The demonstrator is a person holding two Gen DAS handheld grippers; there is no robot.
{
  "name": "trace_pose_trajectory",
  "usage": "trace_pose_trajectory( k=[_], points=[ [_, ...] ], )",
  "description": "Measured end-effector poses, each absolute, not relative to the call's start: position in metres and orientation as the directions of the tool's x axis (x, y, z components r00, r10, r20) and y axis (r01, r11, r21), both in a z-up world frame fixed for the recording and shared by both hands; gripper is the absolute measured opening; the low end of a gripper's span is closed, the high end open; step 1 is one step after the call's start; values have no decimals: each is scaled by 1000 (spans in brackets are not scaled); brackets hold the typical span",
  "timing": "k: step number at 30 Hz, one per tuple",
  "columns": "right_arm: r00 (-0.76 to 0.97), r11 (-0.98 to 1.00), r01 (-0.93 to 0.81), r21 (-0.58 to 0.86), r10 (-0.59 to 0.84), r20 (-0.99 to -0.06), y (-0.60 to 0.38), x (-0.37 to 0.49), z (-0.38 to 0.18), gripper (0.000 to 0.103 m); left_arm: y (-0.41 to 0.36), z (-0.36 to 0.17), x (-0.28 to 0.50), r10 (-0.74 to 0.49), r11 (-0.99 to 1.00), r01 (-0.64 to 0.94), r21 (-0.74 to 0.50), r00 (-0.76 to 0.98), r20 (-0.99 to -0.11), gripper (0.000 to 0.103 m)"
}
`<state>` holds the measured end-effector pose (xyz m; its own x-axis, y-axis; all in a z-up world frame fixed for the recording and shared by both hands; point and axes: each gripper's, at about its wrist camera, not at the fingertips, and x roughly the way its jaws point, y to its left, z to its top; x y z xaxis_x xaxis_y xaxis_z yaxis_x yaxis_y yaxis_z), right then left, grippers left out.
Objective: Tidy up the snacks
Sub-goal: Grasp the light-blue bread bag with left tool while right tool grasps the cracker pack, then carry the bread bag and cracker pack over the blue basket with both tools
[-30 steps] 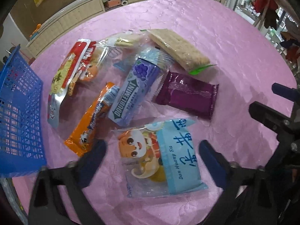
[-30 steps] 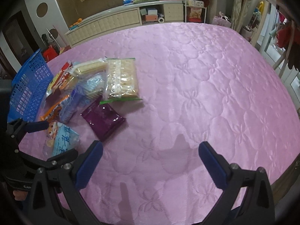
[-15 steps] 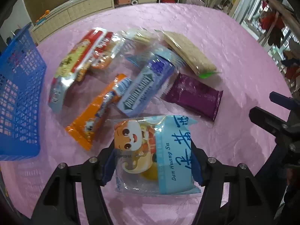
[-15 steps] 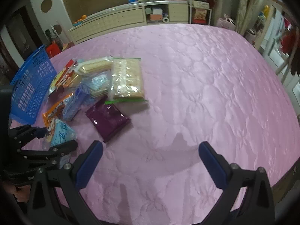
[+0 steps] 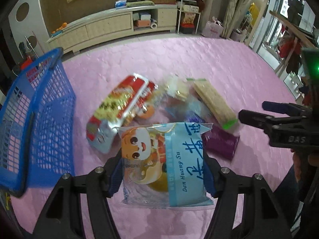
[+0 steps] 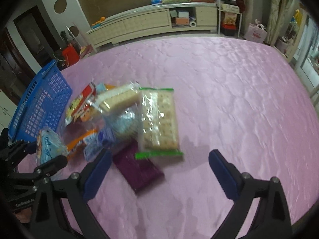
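Pink quilted cloth [image 6: 229, 91] covers the whole table, soft and a little glossy, so packets will likely slide on it readily. At its left edge stands the blue mesh basket [image 5: 39, 123], the likely home for the snacks, with its open top facing up and its wall close beside the pile. The snack pile [image 6: 119, 115] lies just right of the basket: a red packet [image 5: 117, 103], a long cracker pack [image 6: 159, 119] with a green seal, a purple wrapper [image 6: 137, 169] nearest the right gripper, and several blurred clear bags between them. The left gripper [image 5: 163, 171] is clamped on the light blue pastry packet [image 5: 165, 163], its pads pressing both side edges, and the packet sits lifted in front of the pile. It looks light, puffy and crinkly, with a soft cake inside that hard squeezing could crush; the side seams, where it is held, seem the safest place to grip. The right gripper [image 6: 159, 171] hovers with fingers wide apart and empty, over the cloth just past the purple wrapper.
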<state>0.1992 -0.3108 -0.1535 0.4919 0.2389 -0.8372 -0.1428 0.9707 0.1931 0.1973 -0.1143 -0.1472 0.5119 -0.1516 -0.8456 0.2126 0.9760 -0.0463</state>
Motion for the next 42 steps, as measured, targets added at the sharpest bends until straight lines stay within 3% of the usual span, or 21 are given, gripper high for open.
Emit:
trace_pose_trajectory(
  k=[4, 9, 17, 19, 22, 29, 42],
  points=[
    [464, 971, -157, 180, 234, -855, -304, 224, -163, 94, -120, -135, 209, -160, 976, 210, -55, 524, -837, 63],
    [424, 969, -155, 193, 242, -873, -306, 249, -181, 83, -119, -136, 233, -151, 978, 205, -45, 535, -831, 63],
    [360, 969, -163, 184, 232, -904, -300, 270, -207, 82, -131, -148, 256, -144, 979, 201, -45, 518, -843, 63],
    [376, 972, -164, 167, 218, -901, -300, 271, -208, 77, -135, -149, 260, -147, 978, 204, -45, 515, -844, 63],
    [396, 978, -171, 116, 176, -901, -298, 269, -207, 58, -137, -147, 256, -148, 977, 211, -43, 513, -845, 63],
    [428, 977, -162, 136, 194, -883, -308, 252, -189, 57, -135, -135, 246, -146, 975, 220, -29, 538, -830, 63],
    [550, 969, -230, 94, 209, -809, -279, 195, -85, 57, -102, -64, 195, -181, 973, 227, -37, 657, -732, 63]
  ],
)
